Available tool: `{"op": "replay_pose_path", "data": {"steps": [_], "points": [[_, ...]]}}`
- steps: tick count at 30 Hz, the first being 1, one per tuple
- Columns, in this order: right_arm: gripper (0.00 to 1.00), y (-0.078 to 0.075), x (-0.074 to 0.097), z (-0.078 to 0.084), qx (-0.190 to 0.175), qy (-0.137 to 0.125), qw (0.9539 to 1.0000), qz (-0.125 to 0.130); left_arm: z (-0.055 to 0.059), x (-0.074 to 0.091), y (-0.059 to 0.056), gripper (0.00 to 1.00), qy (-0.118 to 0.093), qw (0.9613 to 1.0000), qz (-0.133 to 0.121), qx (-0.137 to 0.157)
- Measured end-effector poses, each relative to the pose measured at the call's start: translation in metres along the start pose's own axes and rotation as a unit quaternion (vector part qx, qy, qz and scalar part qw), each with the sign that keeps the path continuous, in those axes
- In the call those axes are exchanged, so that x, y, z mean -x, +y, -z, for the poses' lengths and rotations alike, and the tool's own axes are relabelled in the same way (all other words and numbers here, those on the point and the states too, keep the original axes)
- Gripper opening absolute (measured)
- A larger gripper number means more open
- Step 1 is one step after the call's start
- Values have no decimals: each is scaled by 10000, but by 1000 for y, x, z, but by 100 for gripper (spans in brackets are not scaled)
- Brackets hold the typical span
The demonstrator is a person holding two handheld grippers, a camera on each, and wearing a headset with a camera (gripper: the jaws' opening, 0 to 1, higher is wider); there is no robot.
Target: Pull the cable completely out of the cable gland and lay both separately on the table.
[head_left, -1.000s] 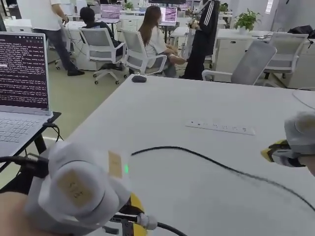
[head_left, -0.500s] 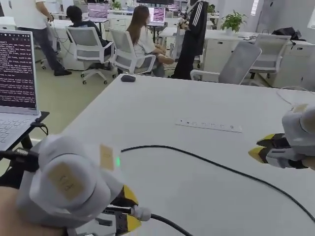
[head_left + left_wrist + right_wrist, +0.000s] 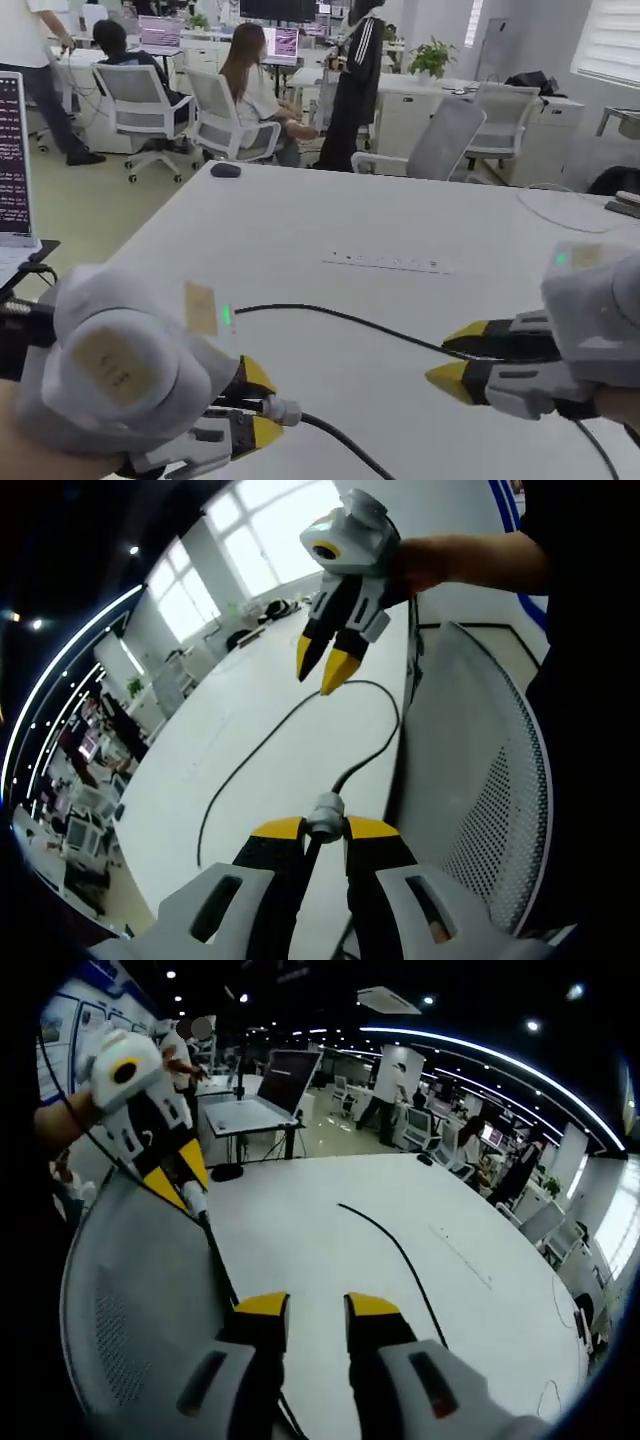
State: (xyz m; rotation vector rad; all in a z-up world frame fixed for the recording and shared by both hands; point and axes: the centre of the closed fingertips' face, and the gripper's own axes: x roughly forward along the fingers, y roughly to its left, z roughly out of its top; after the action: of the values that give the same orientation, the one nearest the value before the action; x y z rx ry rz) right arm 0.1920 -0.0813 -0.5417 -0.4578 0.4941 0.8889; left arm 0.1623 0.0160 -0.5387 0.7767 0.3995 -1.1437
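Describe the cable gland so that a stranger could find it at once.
Over the white table, look at the left gripper. Between its yellow jaw tips sits the cable gland: a small pale grey round fitting, unlike the thin black cable leaving it.

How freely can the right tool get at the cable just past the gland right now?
Probably yes: the left tool is shut on the cable gland, the cable leaving it runs bare, and the right tool hovers open and empty nearby, nothing visible between them.
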Motion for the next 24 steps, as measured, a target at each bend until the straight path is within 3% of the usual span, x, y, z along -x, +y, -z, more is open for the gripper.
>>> {"op": "replay_pose_path", "data": {"steps": [2, 12, 14, 17, 24], "points": [[22, 20, -9, -5, 107, -56, 9996, -256, -2, 0, -1, 16, -14, 10000, -7, -58], [24, 71, -39, -10, 381, 39, 9961, -790, -19, 1, -12, 16, -290, 9994, 168, -111], [20, 74, -39, -11, 467, 30, 9955, -823, -20, 1, -13, 16, -320, 9992, 193, -124], [4, 76, -37, -11, 582, 34, 9944, -879, -19, 0, -14, 16, -301, 9992, 197, -153], [3, 70, -34, -1, 651, 136, 9949, -763, -14, 2, -8, 16, -295, 9993, 192, -88]]}}
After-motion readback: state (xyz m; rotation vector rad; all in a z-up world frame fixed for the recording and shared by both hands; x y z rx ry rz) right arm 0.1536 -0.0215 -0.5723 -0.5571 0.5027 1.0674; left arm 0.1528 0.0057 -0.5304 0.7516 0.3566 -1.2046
